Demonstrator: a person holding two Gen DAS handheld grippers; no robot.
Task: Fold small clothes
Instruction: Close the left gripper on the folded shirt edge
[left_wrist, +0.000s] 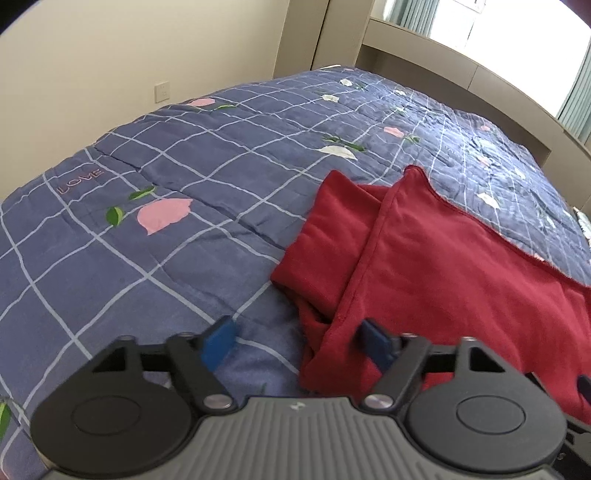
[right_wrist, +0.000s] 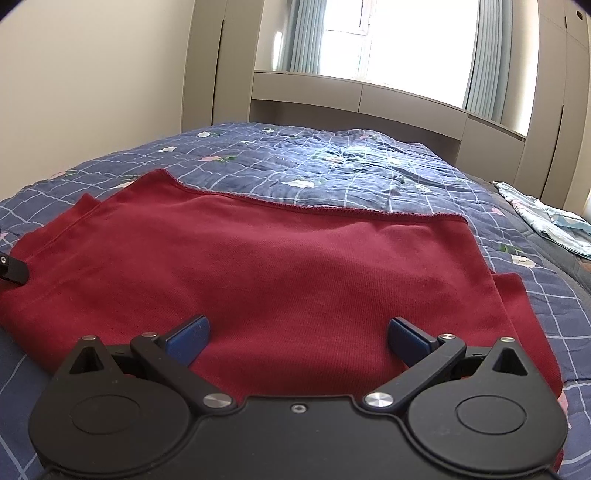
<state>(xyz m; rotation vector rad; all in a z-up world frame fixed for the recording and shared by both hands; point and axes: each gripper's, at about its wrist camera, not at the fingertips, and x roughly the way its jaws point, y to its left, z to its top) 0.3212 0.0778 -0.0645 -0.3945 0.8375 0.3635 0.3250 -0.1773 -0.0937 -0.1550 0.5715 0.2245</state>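
Observation:
A dark red garment lies spread on the blue checked quilt, with a sleeve folded in on its left side. My left gripper is open and empty, low over the garment's near left edge; its right finger is over the red cloth and its left finger over the quilt. My right gripper is open and empty, hovering over the garment's near middle. A part of the left gripper shows at the left edge of the right wrist view.
The quilt covers a wide bed, with pink and white flower prints. A light blue cloth lies at the bed's far right. A beige wall, cupboards and a bright window with curtains stand behind the bed.

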